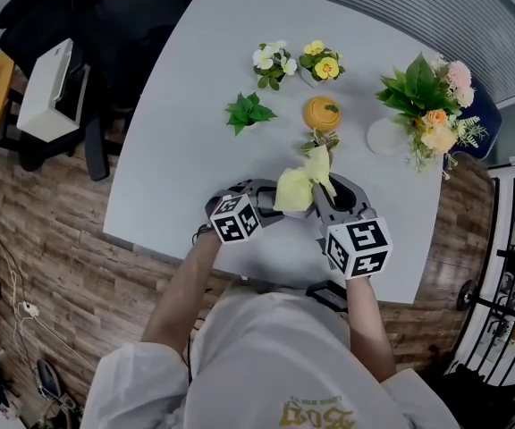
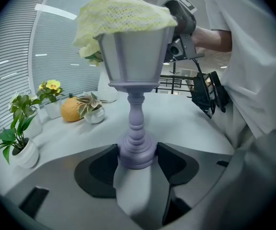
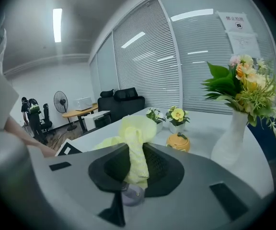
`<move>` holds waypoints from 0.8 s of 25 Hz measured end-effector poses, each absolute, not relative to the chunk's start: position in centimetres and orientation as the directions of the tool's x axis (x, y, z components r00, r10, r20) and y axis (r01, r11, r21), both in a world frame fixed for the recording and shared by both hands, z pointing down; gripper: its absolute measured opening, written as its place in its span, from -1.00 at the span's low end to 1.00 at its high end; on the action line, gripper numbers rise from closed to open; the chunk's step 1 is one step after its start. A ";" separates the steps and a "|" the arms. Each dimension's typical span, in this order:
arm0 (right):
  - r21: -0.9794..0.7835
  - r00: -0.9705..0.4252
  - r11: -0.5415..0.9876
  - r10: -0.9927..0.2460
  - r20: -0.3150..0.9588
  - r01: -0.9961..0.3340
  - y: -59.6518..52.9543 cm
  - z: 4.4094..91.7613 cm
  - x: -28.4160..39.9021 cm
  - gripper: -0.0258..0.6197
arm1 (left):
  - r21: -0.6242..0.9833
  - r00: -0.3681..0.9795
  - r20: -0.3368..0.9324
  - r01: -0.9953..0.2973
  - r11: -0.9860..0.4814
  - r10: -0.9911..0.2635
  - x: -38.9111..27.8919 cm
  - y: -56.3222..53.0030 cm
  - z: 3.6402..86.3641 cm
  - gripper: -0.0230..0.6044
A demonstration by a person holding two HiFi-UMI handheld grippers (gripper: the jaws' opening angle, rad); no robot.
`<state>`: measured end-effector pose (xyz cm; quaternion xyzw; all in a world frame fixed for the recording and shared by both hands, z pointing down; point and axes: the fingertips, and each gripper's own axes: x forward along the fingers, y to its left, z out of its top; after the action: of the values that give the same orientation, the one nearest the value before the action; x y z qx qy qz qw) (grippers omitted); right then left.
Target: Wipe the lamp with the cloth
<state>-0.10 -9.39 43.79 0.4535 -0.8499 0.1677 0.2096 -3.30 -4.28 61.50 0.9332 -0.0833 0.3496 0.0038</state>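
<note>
A lavender lamp (image 2: 137, 104) with a lantern-shaped shade stands on the grey table (image 1: 195, 132). My left gripper (image 2: 137, 155) is shut on its round base, one jaw on each side. A pale yellow cloth (image 2: 123, 16) is draped over the top of the shade. My right gripper (image 3: 134, 164) is shut on the cloth (image 3: 135, 143), and a bit of lavender shows just below the jaws. In the head view the cloth (image 1: 298, 186) hides the lamp, with the left gripper (image 1: 271, 206) to its left and the right gripper (image 1: 325, 190) to its right.
Behind the lamp stand a small variegated plant (image 1: 318, 138), an orange pumpkin-shaped ornament (image 1: 322, 113), a green plant (image 1: 249, 112) and two flower pots (image 1: 274, 63) (image 1: 322, 63). A white vase with a bouquet (image 1: 427, 114) is at the right. A black chair (image 1: 105, 25) is past the table's left edge.
</note>
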 end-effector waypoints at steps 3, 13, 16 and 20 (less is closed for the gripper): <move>-0.098 -0.499 0.528 -0.702 0.507 -0.843 -9.0 43.8 0.2 -0.72 | -0.049 0.741 0.654 -0.159 -0.986 -0.152 -3.3 -4.2 61.5 -0.09; -0.053 -0.489 0.542 -0.707 0.510 -0.839 -7.3 43.6 0.7 -0.72 | -0.046 0.740 0.656 -0.158 -0.986 -0.149 -3.2 -4.2 61.5 -0.08; -0.042 -0.490 0.548 -0.709 0.508 -0.835 -6.8 43.5 0.8 -0.72 | -0.048 0.740 0.655 -0.160 -0.986 -0.152 -3.2 -4.4 61.5 -0.09; -0.031 -0.488 0.550 -0.712 0.505 -0.834 -6.1 43.4 0.8 -0.72 | -0.050 0.741 0.654 -0.157 -0.986 -0.151 -3.2 -4.3 61.5 -0.08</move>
<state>0.76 -6.06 43.39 0.4539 -0.8516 0.1373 0.2233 -3.19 -4.34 61.51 0.9330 -0.0826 0.3502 0.0042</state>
